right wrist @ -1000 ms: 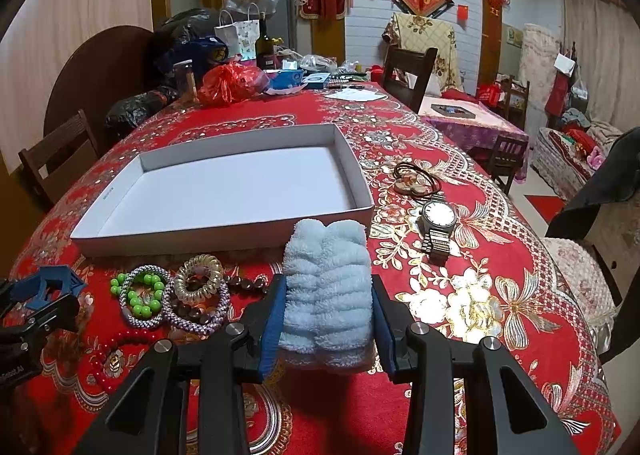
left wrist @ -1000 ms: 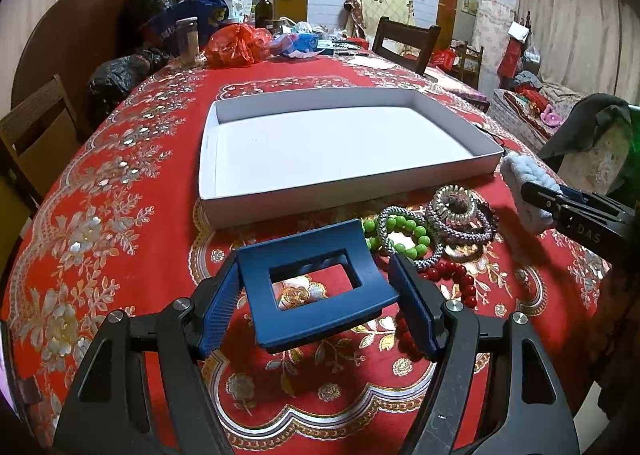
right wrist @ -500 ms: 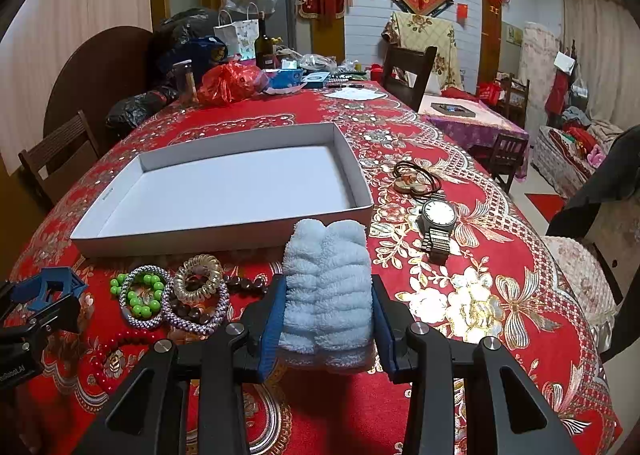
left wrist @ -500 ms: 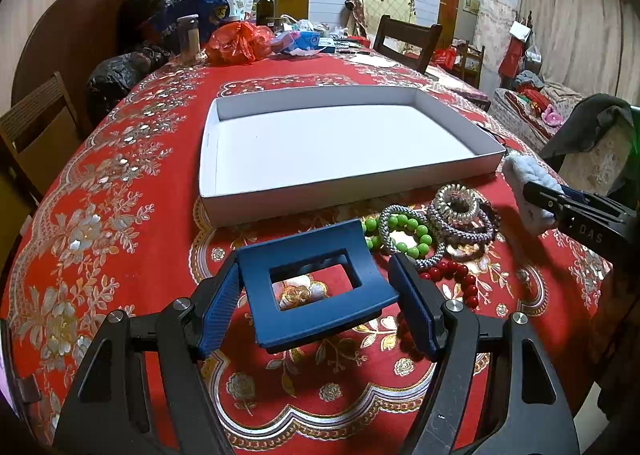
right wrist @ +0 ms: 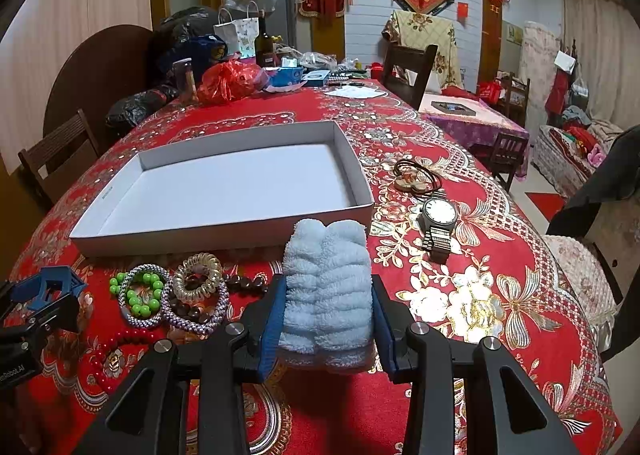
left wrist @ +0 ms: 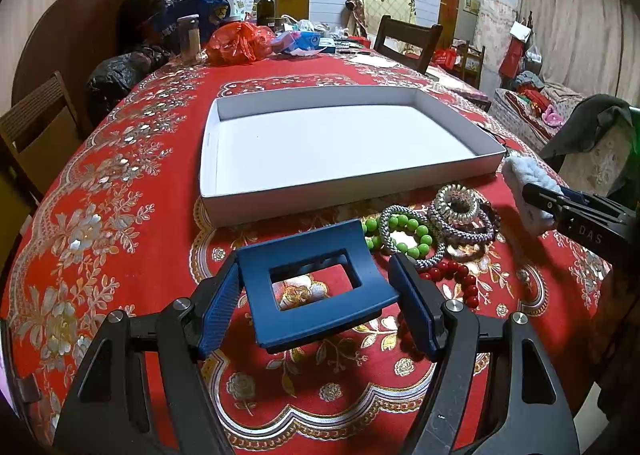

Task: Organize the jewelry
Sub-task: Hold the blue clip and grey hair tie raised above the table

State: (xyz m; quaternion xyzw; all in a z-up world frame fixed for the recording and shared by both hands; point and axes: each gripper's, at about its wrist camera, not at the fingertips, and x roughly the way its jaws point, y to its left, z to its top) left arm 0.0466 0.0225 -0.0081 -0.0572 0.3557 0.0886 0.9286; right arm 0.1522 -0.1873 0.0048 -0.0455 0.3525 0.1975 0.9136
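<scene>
The shallow white cardboard tray (left wrist: 224,175) sits in the middle of the red floral tablecloth (left wrist: 100,215) with nothing in it, so by my reading the sorting has hardly begun. Both tools are loaded: the left gripper (left wrist: 316,305) is clenched on a dark blue rectangular hair claw clip (left wrist: 312,287), held above the cloth just short of the tray's near wall, and the right gripper (right wrist: 326,319) is clamped on a pale blue fluffy scrunchie (right wrist: 326,287), also near that wall. Between them, on the cloth, lies a pile of bracelets: green beads (left wrist: 404,231), a braided grey-lilac band (right wrist: 192,311), a coiled clear hair tie (right wrist: 198,275) and red beads (left wrist: 452,277). Right of the tray rest a metal-strap wristwatch (right wrist: 438,219) and a dark cord pendant (right wrist: 416,179). All of these remain to be put in.
</scene>
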